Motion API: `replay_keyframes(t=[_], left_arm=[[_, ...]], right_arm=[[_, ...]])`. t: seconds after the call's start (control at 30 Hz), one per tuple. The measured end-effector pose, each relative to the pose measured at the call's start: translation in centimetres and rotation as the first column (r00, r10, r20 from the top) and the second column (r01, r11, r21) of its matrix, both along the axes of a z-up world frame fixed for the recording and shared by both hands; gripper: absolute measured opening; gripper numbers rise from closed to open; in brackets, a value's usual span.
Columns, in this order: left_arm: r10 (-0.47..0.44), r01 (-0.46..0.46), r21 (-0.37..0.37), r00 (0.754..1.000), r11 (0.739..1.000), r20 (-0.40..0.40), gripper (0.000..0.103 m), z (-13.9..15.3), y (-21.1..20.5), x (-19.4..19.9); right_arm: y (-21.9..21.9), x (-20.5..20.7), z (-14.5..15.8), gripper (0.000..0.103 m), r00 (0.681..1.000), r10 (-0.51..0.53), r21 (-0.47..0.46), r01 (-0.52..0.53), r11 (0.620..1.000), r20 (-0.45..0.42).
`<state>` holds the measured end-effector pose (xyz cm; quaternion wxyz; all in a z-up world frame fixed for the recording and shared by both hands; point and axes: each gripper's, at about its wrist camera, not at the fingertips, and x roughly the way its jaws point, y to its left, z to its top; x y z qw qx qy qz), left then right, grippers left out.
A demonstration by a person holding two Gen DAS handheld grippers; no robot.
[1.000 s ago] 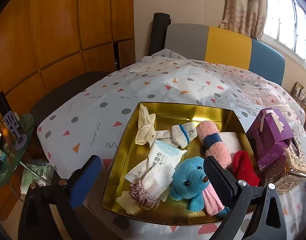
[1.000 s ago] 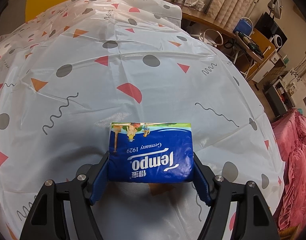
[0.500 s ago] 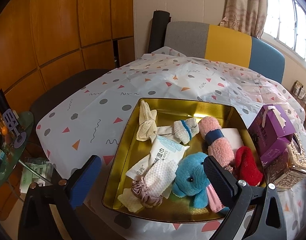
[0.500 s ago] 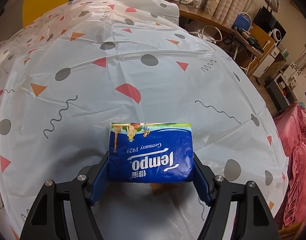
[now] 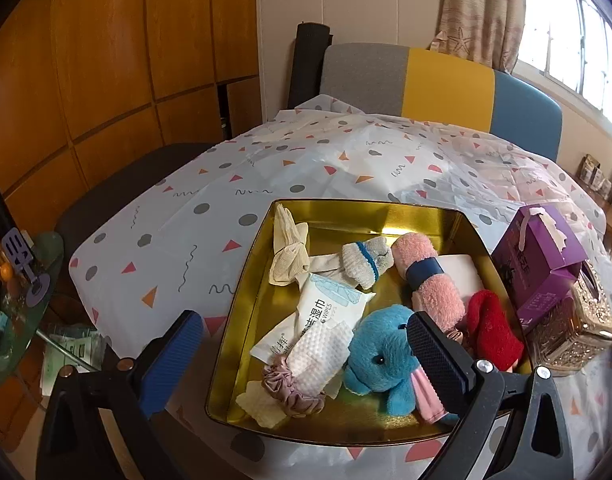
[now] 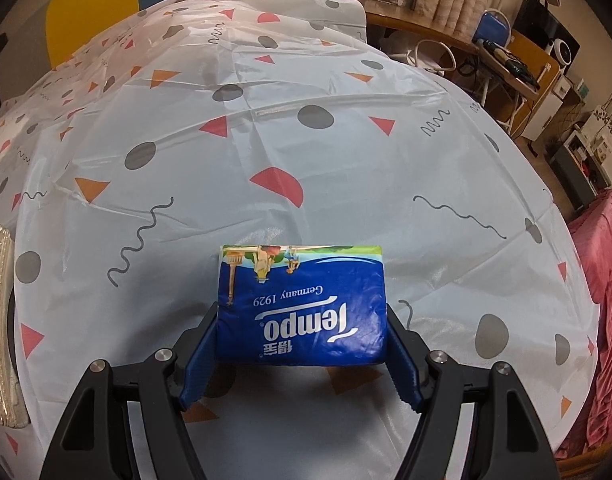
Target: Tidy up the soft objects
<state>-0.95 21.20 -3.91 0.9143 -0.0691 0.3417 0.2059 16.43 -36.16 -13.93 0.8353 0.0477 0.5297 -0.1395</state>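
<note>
1. In the left wrist view, the left tool (image 5: 304,348) stood released at the lower edge, nothing between its blue pads.
2. Just right of centre, a gold tray (image 5: 386,216) on the counter (image 5: 166,240) held socks, wipes, a blue plush toy (image 5: 380,354) and a pink towel roll (image 5: 426,276).
3. In the right wrist view, the right tool (image 6: 302,354) clenched a blue tissue pack (image 6: 302,304) at lower centre, over the patterned cloth.
</note>
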Motion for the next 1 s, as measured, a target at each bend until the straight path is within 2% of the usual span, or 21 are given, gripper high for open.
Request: replay_keyframes(t=[0.33, 0.47, 0.8, 1.0], left_arm=[[-0.007, 0.007, -0.036, 1.000, 0.999, 0.016, 0.103, 0.1, 1.0, -1.2], [-0.009, 0.010, -0.019, 0.999, 1.000, 0.031, 0.103, 0.5, 1.1, -1.8], [-0.013, 0.014, -0.013, 0.999, 1.000, 0.038, 0.103, 0.8, 1.2, -2.1], [-0.021, 0.021, -0.015, 0.999, 1.000, 0.037, 0.103, 0.7, 1.1, -2.2]], right_arm=[[1.0, 1.4, 0.3, 0.074, 0.997, -0.062, 0.014, 0.062, 0.998, -0.049], [2.7, 2.6, 1.1, 0.074, 0.998, -0.033, 0.011, 0.034, 0.999, -0.055], [7.0, 5.0, 5.9, 0.074, 0.998, 0.046, 0.003, -0.046, 0.999, 0.049], [9.5, 6.4, 10.0, 0.074, 0.983, 0.125, -0.016, -0.124, 0.992, 0.133]])
